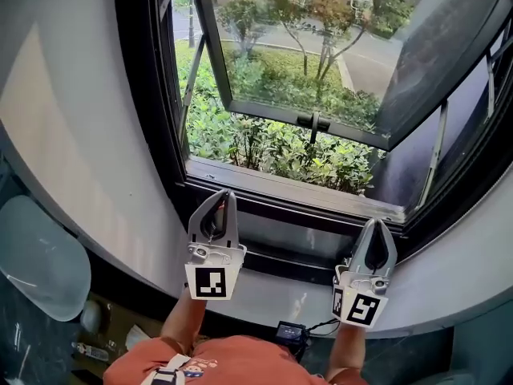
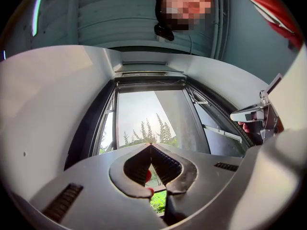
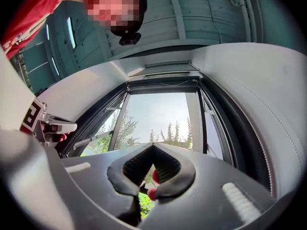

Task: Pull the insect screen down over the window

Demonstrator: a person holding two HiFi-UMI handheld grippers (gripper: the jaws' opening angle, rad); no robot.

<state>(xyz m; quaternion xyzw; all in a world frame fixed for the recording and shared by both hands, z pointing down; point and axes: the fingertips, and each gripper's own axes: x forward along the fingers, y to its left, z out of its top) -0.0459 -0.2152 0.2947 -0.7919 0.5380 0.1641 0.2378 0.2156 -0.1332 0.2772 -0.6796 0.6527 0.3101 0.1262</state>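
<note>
Grey left tool and right tool are closed, empty; unopened, they may slip off the grey insect-screen bar overhead.

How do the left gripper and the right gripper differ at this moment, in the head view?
The left gripper reaches higher in the head view than the right gripper. The left gripper shows one marker face square to the camera; the right gripper shows two, turned corner-on. Shared: both have their jaws shut with nothing between them, and both point toward the open window.
</note>
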